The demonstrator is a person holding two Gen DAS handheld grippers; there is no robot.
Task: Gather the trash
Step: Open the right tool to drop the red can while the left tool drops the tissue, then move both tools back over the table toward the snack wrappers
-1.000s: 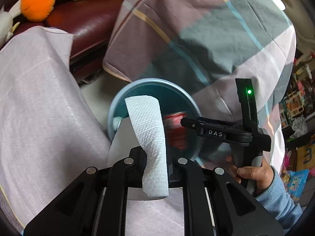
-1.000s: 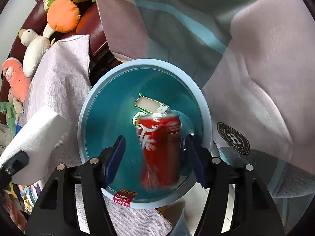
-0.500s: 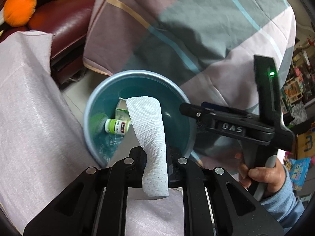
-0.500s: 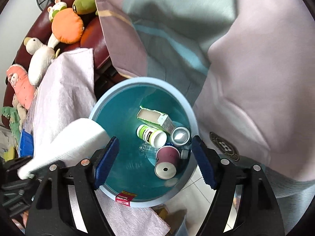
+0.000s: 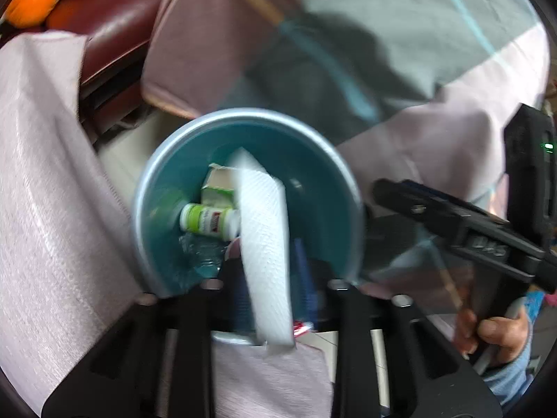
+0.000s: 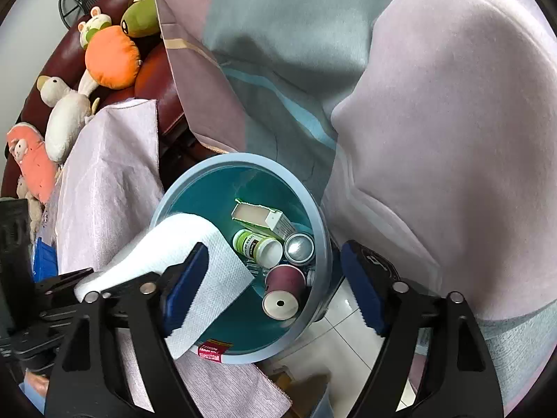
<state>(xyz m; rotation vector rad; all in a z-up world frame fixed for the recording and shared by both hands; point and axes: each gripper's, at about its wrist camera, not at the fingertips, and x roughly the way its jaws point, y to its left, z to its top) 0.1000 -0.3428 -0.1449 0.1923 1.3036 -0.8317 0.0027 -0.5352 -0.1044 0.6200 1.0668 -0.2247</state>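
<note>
A round blue plastic trash bin (image 6: 315, 244) with a teal inside stands on pale floor tiles (image 6: 343, 317), wedged between cloth-covered furniture. Inside it lie an open green and white cardboard carton (image 6: 263, 217), a white pill bottle with a green label (image 6: 256, 245), a silver can end (image 6: 299, 247), a maroon can (image 6: 283, 291) and a crumpled clear plastic bottle (image 5: 203, 252).

A white paper towel (image 5: 264, 240) hangs over the bin's mouth, between the fingers of the left gripper (image 5: 269, 285). That gripper's jaws are opening, and the blurred picture does not show whether the pads still press the towel. The right gripper (image 6: 273, 291), with blue pads, hovers above the bin with its jaws spreading wide and nothing between them. A hand (image 5: 494, 334) in a blue sleeve holds its handle.

A pale pink woven cloth (image 6: 108, 188) drapes the furniture left of the bin. A large cloth of mauve, grey-green and light blue bands (image 6: 278, 69) covers the furniture behind and to the right. Further back, plush toys (image 6: 111, 55) rest on a dark red leather sofa (image 5: 115, 31).
</note>
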